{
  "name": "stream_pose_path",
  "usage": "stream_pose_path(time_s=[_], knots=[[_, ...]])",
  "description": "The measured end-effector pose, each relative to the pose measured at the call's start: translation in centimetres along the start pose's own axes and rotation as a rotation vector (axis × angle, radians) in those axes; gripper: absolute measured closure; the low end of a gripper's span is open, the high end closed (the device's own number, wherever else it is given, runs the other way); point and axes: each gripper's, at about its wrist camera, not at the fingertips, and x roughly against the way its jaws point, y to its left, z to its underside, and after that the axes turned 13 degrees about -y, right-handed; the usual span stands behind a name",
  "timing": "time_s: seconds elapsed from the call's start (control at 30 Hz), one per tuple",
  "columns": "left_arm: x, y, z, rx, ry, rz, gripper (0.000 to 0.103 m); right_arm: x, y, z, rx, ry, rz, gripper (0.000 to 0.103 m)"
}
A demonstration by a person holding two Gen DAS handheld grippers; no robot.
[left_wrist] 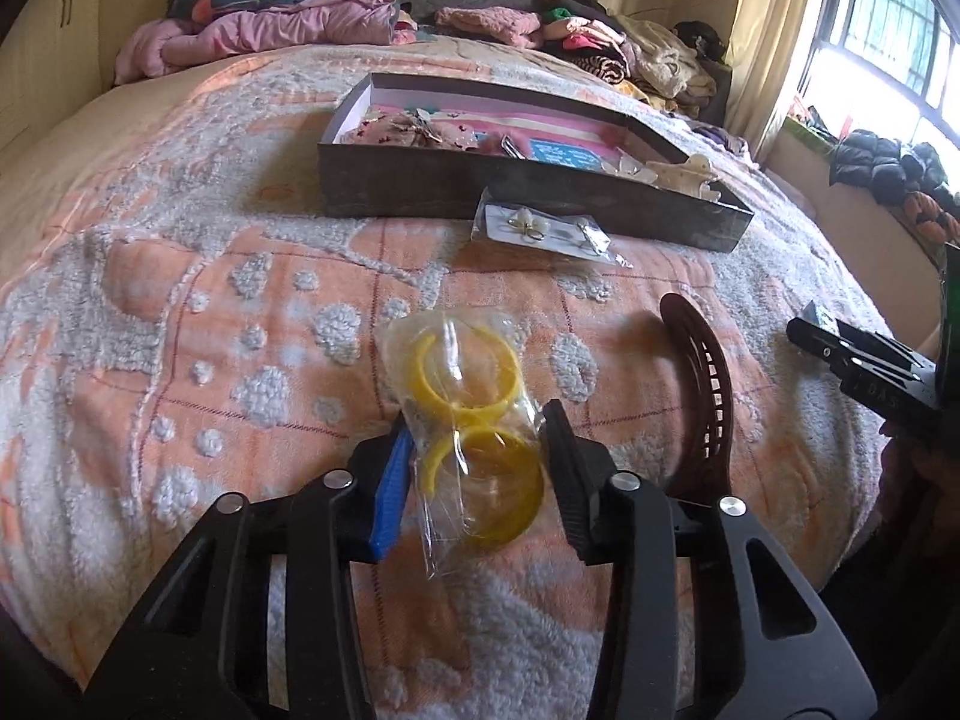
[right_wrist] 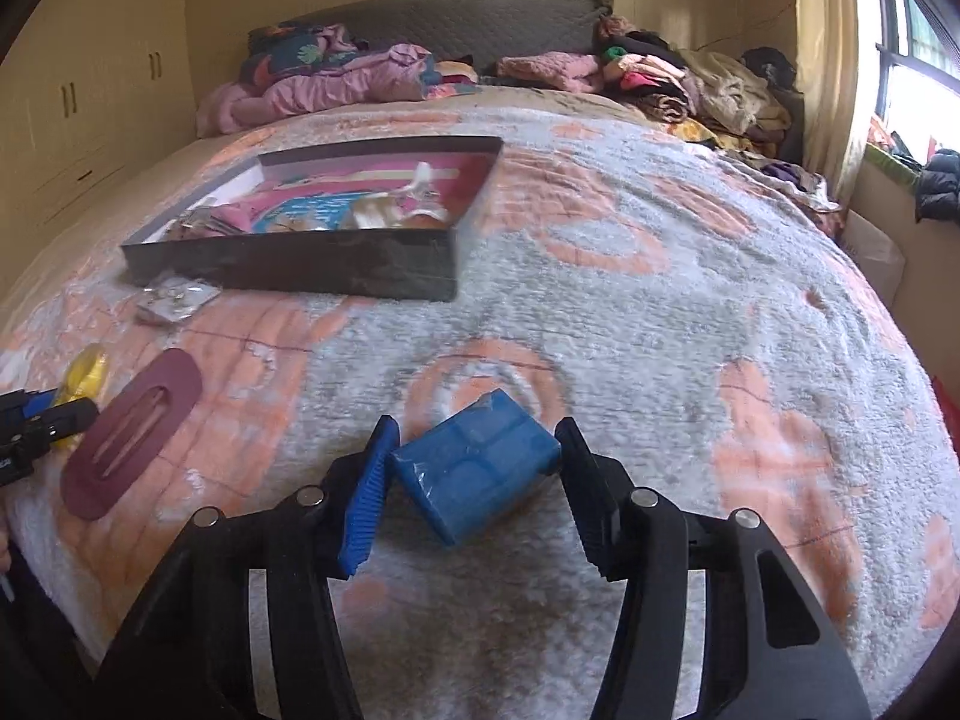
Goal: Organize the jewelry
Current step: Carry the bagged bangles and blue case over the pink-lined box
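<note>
Bed [left_wrist: 180, 312], fleecy peach-and-white blanket; items catalogued as they lie.

- Bangles [left_wrist: 474, 420]: yellow, in a clear bag, on the blanket. Left gripper [left_wrist: 480, 468] narrowed around the near end of the bag, pads touching or nearly touching the film; a firm grip cannot be confirmed.
- Blue box [right_wrist: 477, 465]: wrapped, lying askew. Right gripper [right_wrist: 474, 480] about half open, jaws at either side of the box, contact unclear.
- Hair clip [right_wrist: 132, 432]: maroon, flat between the two grippers, untouched.
- Earring packet [left_wrist: 540, 228]: just before the tray.
- Tray [left_wrist: 420, 192]: dark-walled, farther up the bed, already holding pieces.

Risks: slick film may slide from the pads, or only the bag gets pinched and the bangles swing. The skewed box may twist or pop out on closing. Soft bedding yields under pressure.
</note>
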Motion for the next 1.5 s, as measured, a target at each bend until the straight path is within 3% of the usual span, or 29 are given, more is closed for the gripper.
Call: stream_pose_path(time_s=[0.37,0.73,1.17,1.5], knots=[[2.1,0.9,-0.4,0.025,-0.035,0.002,0.073,3.3,5.6,-1.0,0.053,-0.057,-0.150,0.051],[5.1,1.6,-2.6,0.026,-0.126,-0.003,0.074,5.6,10.2,-3.0,0.114,-0.116,-0.251,0.051],[6.1,2.5,-5.2,0.035,-0.192,-0.016,0.073,5.5,11.2,-5.9,0.123,-0.160,-0.278,0.051],[5.7,2.6,-9.1,0.001,-0.261,-0.025,0.073,4.5,10.7,-8.5,0.118,-0.197,-0.253,0.051]])
